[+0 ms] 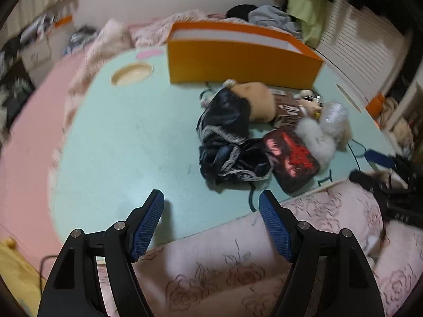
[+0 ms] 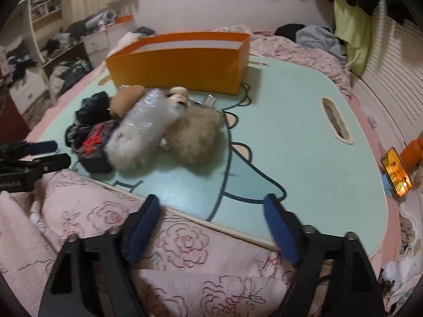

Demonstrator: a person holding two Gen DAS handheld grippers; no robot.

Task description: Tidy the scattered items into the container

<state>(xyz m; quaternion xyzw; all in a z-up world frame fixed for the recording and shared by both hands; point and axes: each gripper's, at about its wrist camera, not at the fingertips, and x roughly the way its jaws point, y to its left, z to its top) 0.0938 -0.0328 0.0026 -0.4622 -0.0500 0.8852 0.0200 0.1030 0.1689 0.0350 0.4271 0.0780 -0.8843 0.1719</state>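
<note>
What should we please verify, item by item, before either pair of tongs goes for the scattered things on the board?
1. Left tongs open, nothing between them: ok.
2. Right tongs open, nothing between them: ok.
3. Orange box upright, open top, behind the pile: ok.
4. Room inside the box: cannot tell, the front wall hides its floor.
5. Items separable: not ok; the plastic-wrapped white fluffy item lies across the dark patterned pouch and against the tan fluffy item.
6. Clear view: not ok, both views are motion-blurred.
</note>
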